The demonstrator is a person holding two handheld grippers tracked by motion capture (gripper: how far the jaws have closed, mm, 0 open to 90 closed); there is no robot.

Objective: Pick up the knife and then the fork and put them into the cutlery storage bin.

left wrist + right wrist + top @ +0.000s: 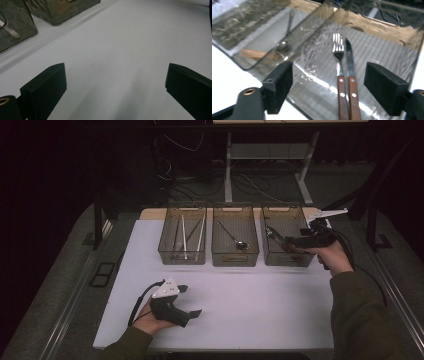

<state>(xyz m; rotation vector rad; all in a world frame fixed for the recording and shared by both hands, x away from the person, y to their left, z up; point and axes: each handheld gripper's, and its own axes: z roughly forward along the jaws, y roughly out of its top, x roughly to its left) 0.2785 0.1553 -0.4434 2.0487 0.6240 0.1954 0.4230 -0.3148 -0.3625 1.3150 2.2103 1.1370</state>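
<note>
A fork point(339, 72) and a knife point(350, 75), both with wooden handles, lie side by side on the floor of the right-hand clear bin point(300, 257). My right gripper point(328, 87) hangs open above that bin's right side, its pads apart and touching neither piece. From above, the right gripper point(294, 242) sits over the bin's right rim, held by a hand. My left gripper point(191, 301) rests low over the white table point(250, 305) at the front left. The left gripper point(115, 87) is open, with only bare tabletop between its pads.
Three clear bins stand in a row at the back of the table. The left bin point(165, 252) holds chopsticks point(184, 237), the middle bin point(235, 259) a spoon point(234, 238). Table legs and cables lie on the floor beyond.
</note>
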